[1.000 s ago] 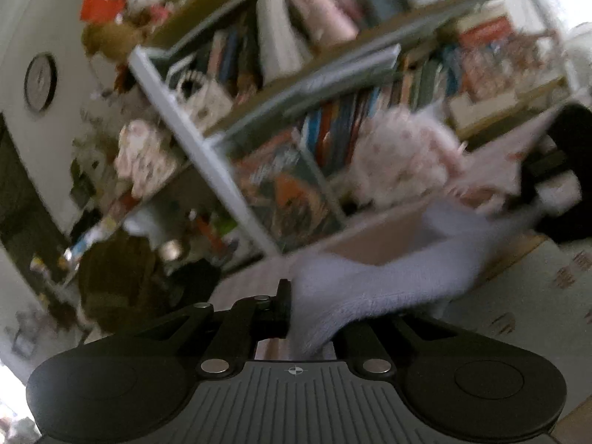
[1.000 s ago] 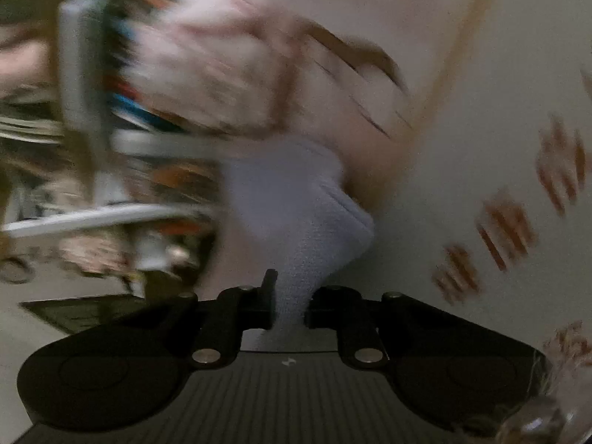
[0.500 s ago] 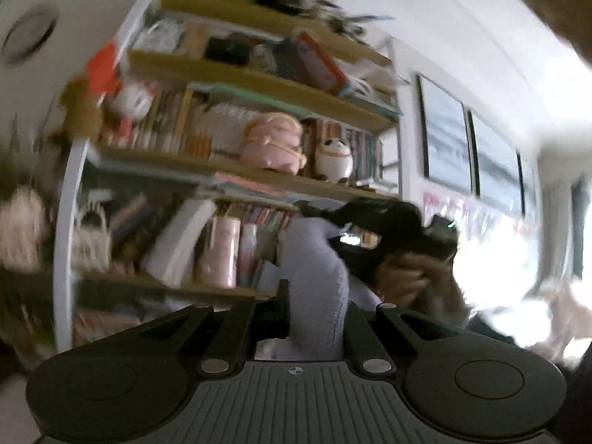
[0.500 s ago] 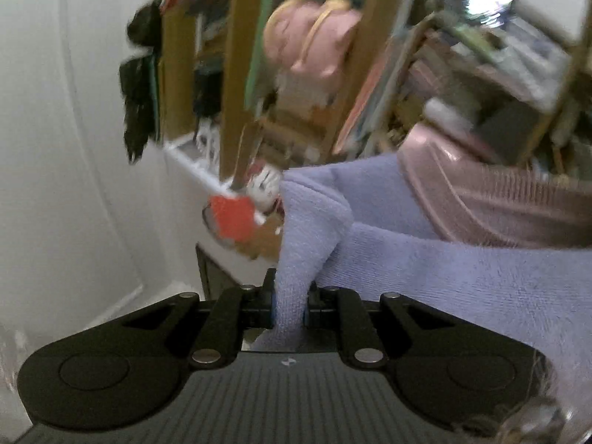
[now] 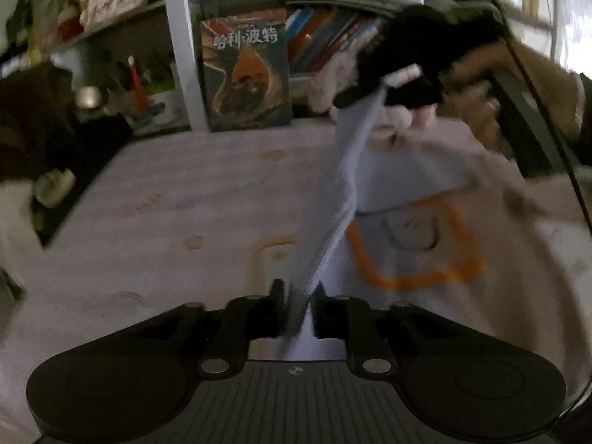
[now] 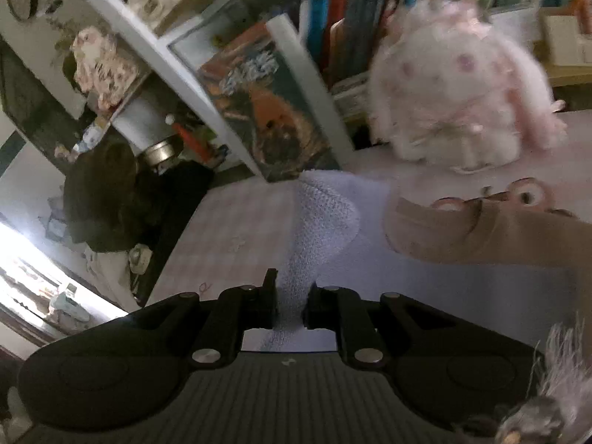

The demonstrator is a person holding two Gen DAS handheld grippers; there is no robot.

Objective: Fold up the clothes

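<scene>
A lavender knit garment (image 5: 329,218) with an orange square and a smiley face print (image 5: 410,244) stretches between both grippers above a pale pink surface (image 5: 177,214). My left gripper (image 5: 298,305) is shut on one edge of it. The right gripper (image 5: 373,92), held by a hand, pinches the far end in the left wrist view. In the right wrist view my right gripper (image 6: 290,305) is shut on the lavender garment (image 6: 322,222). A beige sleeve (image 6: 481,236) lies over it.
A bookshelf (image 5: 177,44) with a white post stands behind, with an illustrated book (image 5: 244,74) and a fluffy pink plush (image 6: 458,100). A dark chair (image 6: 107,192) stands at the left of the surface.
Both grippers swung down from shelf height towards the surface, still holding the garment. The garment now hangs stretched between them, its printed side showing.
</scene>
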